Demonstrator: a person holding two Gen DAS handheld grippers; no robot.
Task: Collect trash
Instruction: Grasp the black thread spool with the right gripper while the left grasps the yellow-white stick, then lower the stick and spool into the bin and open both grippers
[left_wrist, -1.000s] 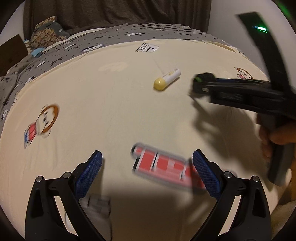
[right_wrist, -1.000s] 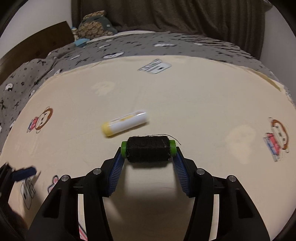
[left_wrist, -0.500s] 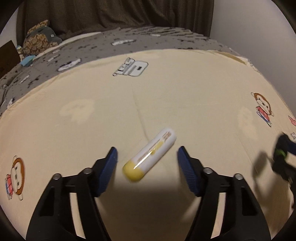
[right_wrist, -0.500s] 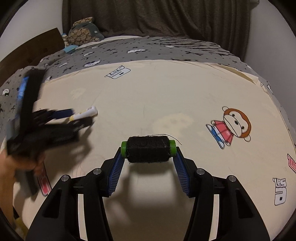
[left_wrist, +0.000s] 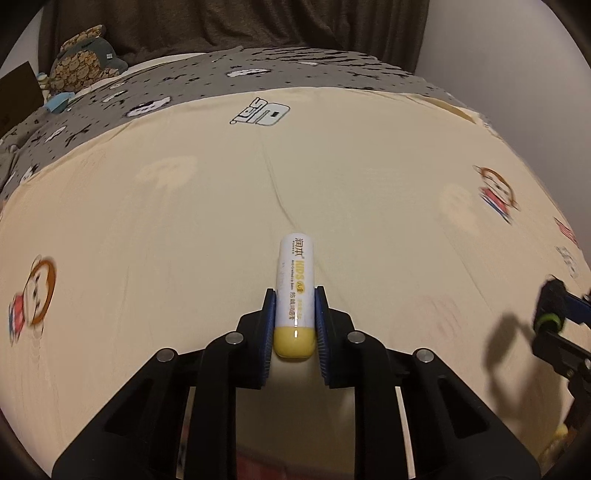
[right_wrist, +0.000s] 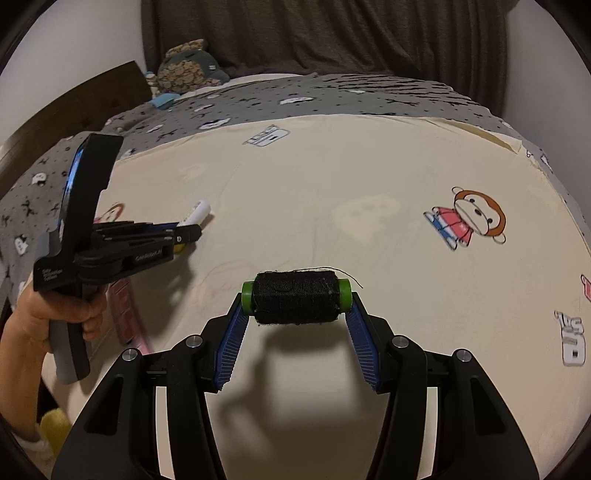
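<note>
Fingers (left_wrist: 270, 325) of the left gripper (left_wrist: 294, 326) are closing on a lip balm (left_wrist: 295, 291), and their blue pads already touch both sides of it near the yellow cap. The white end of the lip balm points away from the camera, along the fingers, over the cream bed sheet (left_wrist: 184, 221). In the right wrist view the right gripper (right_wrist: 296, 301) holds a spool (right_wrist: 295, 301) of black thread with green ends, crosswise between its fingers (right_wrist: 232, 339), which stand at a middle width and press on the two ends. A loose thread sticks out at the right end of the spool, and the shadow of the spool lies on the sheet below it. To the left in the same view a hand (right_wrist: 51, 314) grips the handle of the left gripper (right_wrist: 184, 232), with the white tip of the lip balm (right_wrist: 195, 213) showing past its fingers. Farther on the sheet there are printed monkey figures (right_wrist: 469, 219) and a logo print (left_wrist: 262, 110). Behind the sheet lies a grey blanket (left_wrist: 258, 79) with small patterns. A plush toy (left_wrist: 81, 62) sits at the far left, in front of a dark curtain (left_wrist: 221, 26).
</note>
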